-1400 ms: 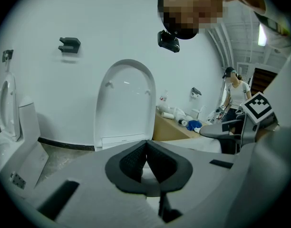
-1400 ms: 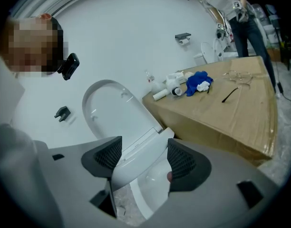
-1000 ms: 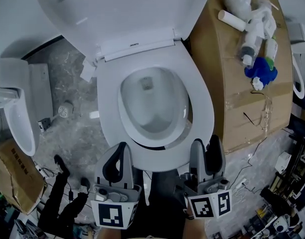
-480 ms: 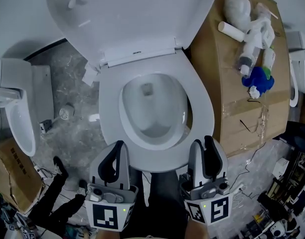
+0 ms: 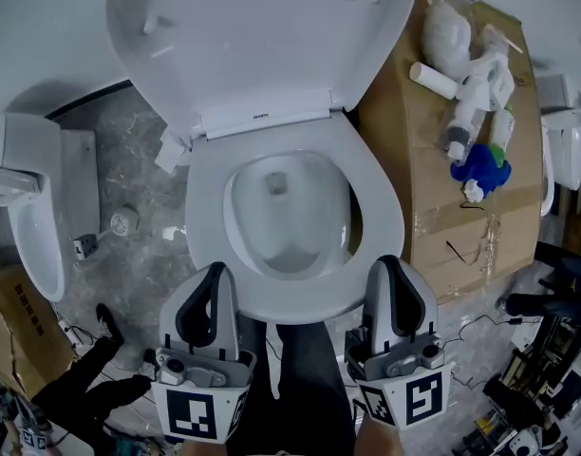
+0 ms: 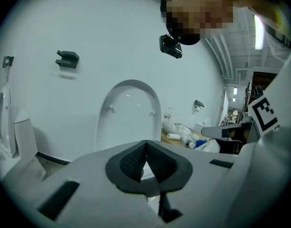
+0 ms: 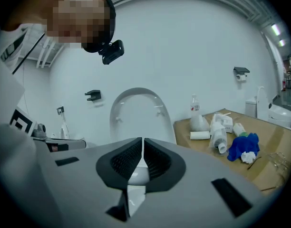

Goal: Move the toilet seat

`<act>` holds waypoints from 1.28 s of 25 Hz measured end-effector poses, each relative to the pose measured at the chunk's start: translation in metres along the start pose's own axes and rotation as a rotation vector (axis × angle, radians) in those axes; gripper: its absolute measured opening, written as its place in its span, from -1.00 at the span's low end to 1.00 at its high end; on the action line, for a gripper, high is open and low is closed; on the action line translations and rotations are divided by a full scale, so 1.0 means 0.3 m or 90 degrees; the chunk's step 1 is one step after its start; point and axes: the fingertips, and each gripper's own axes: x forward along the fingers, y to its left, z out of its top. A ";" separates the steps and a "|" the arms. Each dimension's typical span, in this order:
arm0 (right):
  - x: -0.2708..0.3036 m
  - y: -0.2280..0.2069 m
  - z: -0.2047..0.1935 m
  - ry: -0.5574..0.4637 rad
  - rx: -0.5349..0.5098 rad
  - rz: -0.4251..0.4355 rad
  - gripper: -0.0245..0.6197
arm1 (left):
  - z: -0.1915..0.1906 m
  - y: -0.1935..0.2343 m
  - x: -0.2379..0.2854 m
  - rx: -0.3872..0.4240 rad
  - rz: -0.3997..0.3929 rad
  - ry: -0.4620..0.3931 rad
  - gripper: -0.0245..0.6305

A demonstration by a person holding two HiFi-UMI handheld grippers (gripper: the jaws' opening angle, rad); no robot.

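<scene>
toilet seat [image 5: 207,207] lies flat on the bowl [image 5: 289,221], lid [image 5: 262,36] up. left gripper [image 5: 215,275] jaws are pressed together; right gripper [image 5: 389,266] jaws have just been closing on nothing. next move probably needs tips under the front rim.

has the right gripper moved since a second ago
Yes. The right gripper has risen toward the camera beside the toilet seat's front right rim, and its jaws have just been closing with nothing between them.

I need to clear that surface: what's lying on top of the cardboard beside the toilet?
On the cardboard: a white bag, a white roll, white bottles and a blue cloth. Whatever lies beneath the cloth and bottles is covered.
</scene>
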 end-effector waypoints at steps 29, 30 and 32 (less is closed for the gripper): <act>0.272 0.015 0.304 -0.115 -0.079 0.033 -0.89 | 0.286 0.140 0.168 0.023 0.026 -0.113 -0.90; 0.282 0.013 0.311 -0.116 -0.078 0.033 -0.89 | 0.292 0.145 0.176 0.024 0.027 -0.113 -0.90; 0.303 0.013 0.328 -0.120 -0.081 0.037 -0.89 | 0.306 0.154 0.192 0.025 0.030 -0.115 -0.90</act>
